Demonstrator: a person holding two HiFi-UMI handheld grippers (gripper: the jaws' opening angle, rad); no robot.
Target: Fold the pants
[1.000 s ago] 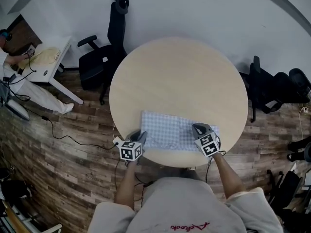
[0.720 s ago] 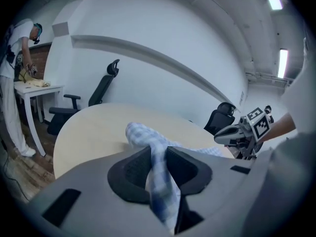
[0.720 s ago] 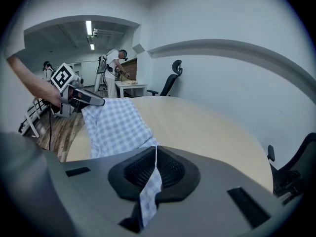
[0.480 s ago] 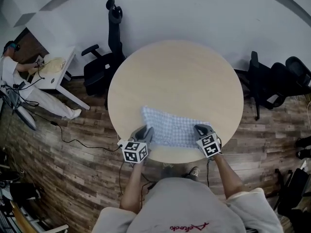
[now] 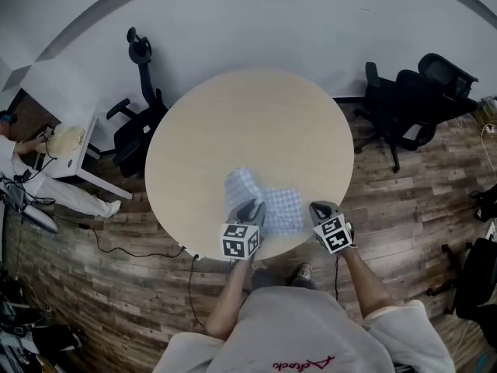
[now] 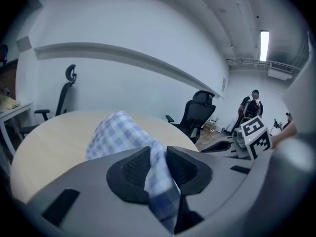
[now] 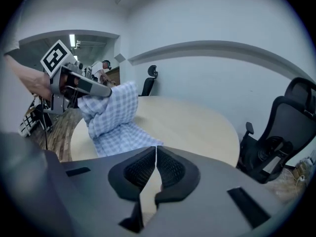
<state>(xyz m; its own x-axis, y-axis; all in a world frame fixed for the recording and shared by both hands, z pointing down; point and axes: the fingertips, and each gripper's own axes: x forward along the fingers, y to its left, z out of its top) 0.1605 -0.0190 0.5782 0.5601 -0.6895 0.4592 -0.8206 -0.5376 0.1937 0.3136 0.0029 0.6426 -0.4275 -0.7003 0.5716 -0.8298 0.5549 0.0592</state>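
Since the pants (image 5: pixel 286 207) are thin woven cloth, I judge they will handle light and limp, sagging and sliding over themselves. They are best taken at edges and corners rather than mid-panel. They are a pale blue-and-white check and lie at the near edge of the round bench (image 5: pixel 248 123), the right part flat and the left part raised into a soft hump. The left claw (image 6: pixel 157 158) has its jaws partway closed on a bunched fold of that raised part, with the cloth running down between the pads. The right claw (image 7: pixel 155 158) is closed to a hairline at the pants' near right corner; whether it nips the hem I cannot tell.
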